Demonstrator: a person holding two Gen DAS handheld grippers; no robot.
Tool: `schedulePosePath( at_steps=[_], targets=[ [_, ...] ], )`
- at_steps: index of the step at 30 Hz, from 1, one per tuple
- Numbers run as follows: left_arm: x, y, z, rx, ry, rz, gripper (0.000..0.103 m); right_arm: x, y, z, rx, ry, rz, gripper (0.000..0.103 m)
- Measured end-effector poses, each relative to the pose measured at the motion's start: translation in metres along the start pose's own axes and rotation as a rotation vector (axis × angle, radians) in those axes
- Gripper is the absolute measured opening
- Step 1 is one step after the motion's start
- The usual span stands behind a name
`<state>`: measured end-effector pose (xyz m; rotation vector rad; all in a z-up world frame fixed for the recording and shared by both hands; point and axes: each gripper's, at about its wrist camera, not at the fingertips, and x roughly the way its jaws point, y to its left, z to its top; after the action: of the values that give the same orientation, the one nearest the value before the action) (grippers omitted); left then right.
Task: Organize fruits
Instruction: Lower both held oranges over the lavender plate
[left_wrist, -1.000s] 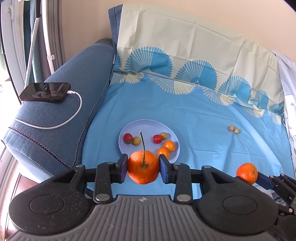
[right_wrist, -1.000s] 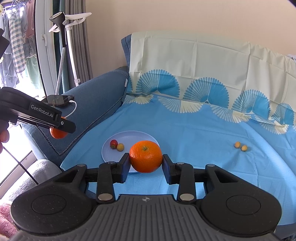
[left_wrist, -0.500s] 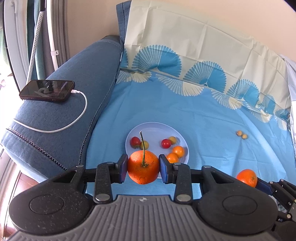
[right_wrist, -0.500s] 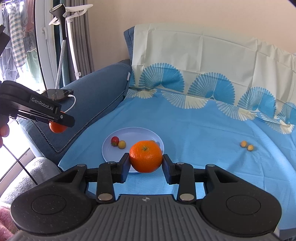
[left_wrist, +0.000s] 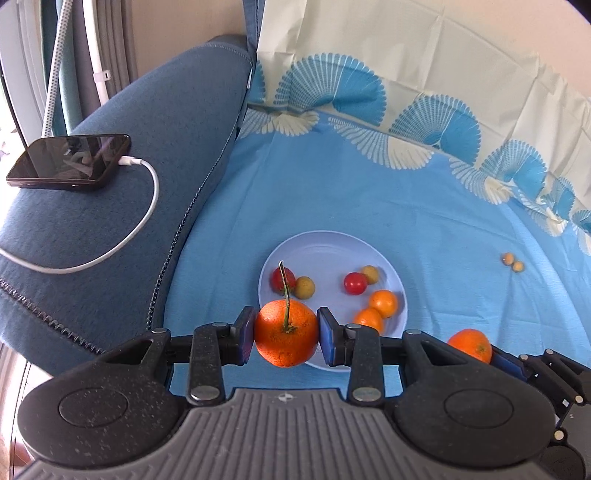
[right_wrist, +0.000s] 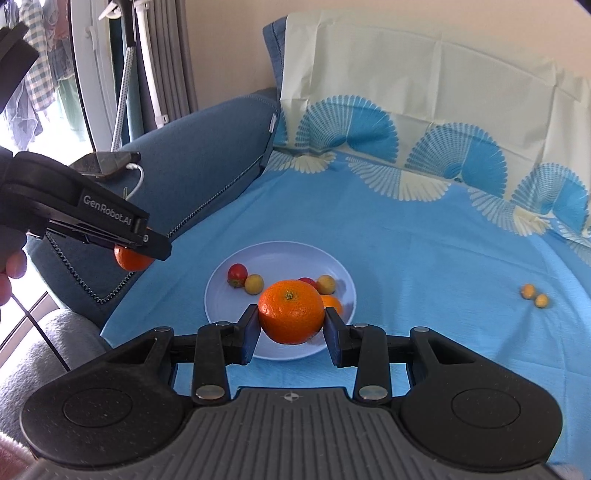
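Left hand-held gripper (left_wrist: 286, 339) is clamped on a stemmed orange (left_wrist: 286, 338), pads squeezing it across the middle, stem pointing up; I'm holding it in the air just over the near rim of the plate (left_wrist: 321, 243). Right hand-held gripper (right_wrist: 291, 325) is clenched on a second orange (right_wrist: 291, 312) the same way, also above the plate's near side. Both fruits look firm, round and light, with a pebbled rind that should give decent friction; I'd judge they roll once let go, so set low, not dropped. Best hold is across the widest part, as now. The stem is thin, likely to snap or snag, so I keep off it.

On the plate: two red cherry tomatoes (left_wrist: 355, 283), two yellowish small fruits (left_wrist: 304, 287), two small oranges (left_wrist: 383, 302); soft-skinned, easy to bruise if an orange lands on them. Free space is at the plate's middle and far side. Two tiny yellow fruits (left_wrist: 512, 261) lie well apart on the blue sheet (left_wrist: 424, 206) to the right.

Left wrist view shows all plate contents clearly, plus the phone (left_wrist: 68, 161) and white cable (left_wrist: 122, 243) on the sofa arm (left_wrist: 147, 155). Right wrist view hides part of the plate behind its orange, but shows the left gripper from the side and the person's fingers (right_wrist: 9, 275) at the left edge.
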<state>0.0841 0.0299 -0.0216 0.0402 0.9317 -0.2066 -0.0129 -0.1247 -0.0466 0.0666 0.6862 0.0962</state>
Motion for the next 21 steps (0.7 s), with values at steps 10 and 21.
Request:
schedulePosePath(
  at_steps=[10,21],
  targets=[
    [0.060,-0.010,0.015,0.040,0.063,0.023,0.039,0.058,-0.002,0.009,-0.021,0.049,0.015,0.039],
    [0.128,-0.013,0.027,0.068,0.131,0.052,0.039,0.113,-0.005,0.012,-0.057,0.096,0.020,0.039]
  ],
)
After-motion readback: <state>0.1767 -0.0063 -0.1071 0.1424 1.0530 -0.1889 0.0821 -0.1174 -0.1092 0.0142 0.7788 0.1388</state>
